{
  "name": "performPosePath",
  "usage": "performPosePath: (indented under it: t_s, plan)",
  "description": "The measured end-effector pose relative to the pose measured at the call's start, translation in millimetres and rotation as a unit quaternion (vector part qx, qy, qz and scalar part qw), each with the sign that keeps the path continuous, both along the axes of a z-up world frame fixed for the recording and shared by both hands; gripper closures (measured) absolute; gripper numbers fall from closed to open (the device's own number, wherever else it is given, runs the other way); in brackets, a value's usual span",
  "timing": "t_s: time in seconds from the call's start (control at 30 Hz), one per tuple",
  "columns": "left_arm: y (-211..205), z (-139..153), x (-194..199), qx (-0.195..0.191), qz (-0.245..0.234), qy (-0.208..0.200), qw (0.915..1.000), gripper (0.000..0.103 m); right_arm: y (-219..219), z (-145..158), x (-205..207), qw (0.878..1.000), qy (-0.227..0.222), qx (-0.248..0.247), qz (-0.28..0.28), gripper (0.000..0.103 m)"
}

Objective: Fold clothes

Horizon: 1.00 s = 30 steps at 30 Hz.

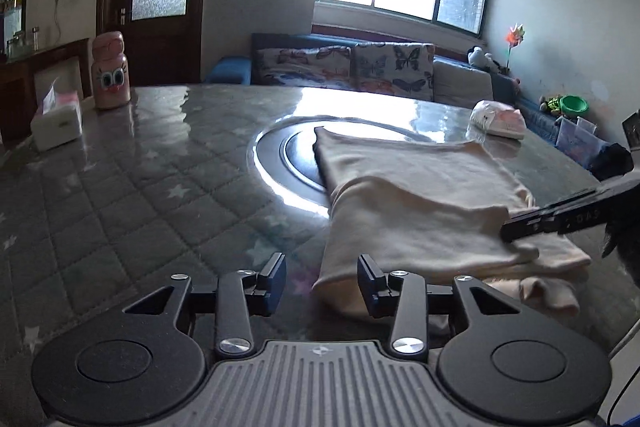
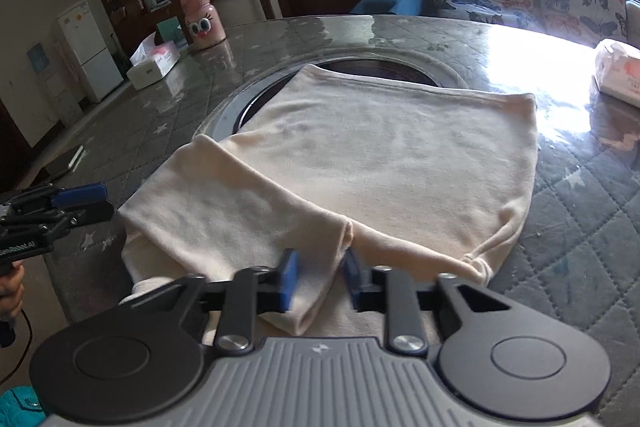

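Cream garment (image 2: 360, 155) lies flat on the quilted desk (image 1: 132, 187), straight ahead of both tools, its far edge over the round inset (image 2: 384, 67) in the desk top. The right hand-held gripper (image 2: 318, 277) hovers over the near folded sleeve, fingers spread apart with cloth showing between them, nothing pinched. The left hand-held gripper (image 1: 322, 277) sits at the garment's near left corner, fingers likewise spread, empty. Far beyond the left one stand a pink bottle (image 1: 110, 71) and a tissue box (image 1: 56, 119)
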State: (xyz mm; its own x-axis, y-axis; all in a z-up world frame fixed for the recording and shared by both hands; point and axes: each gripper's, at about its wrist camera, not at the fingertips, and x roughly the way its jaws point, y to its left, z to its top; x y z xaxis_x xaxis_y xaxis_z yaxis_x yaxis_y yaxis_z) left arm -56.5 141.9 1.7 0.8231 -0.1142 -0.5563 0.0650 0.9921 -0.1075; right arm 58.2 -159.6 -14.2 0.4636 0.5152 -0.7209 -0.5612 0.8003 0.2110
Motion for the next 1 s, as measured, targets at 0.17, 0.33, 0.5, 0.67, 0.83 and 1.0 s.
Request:
performPosePath:
  t_s: [0.17, 0.33, 0.5, 0.67, 0.83, 1.0]
  plan:
    - [-3.3, -7.5, 2.3, 0.002, -0.010, 0.008, 0.9999, 0.057, 2.6, 15.9, -4.6, 0.999, -0.033, -0.005, 0.002, 0.098]
    - [-9.4, -12.7, 10.3, 0.017, -0.014, 0.011, 0.9997, 0.059, -1.6, 47.3, -10.1, 0.997, -0.083, -0.008, -0.002, 0.099]
    - [-21.8, -14.6, 11.9, 0.052, -0.023, 0.000, 0.9984, 0.068, -8.8, 75.1, -15.3, 0.992, -0.127, -0.012, -0.010, 0.099]
    - [-31.1, -12.9, 6.2, 0.086, -0.033, -0.015, 0.9957, 0.093, -19.9, 79.2, -20.7, 0.990, -0.139, -0.020, -0.030, 0.100]
    - [-35.3, -12.8, -0.7, 0.098, -0.057, -0.016, 0.9935, 0.093, -31.3, 52.1, -18.2, 0.993, -0.102, -0.034, -0.051, 0.100]
    - [-30.5, -5.4, -5.8, 0.091, -0.084, -0.015, 0.9922, 0.091, -35.6, 27.3, -11.5, 0.997, -0.059, -0.019, -0.054, 0.093]
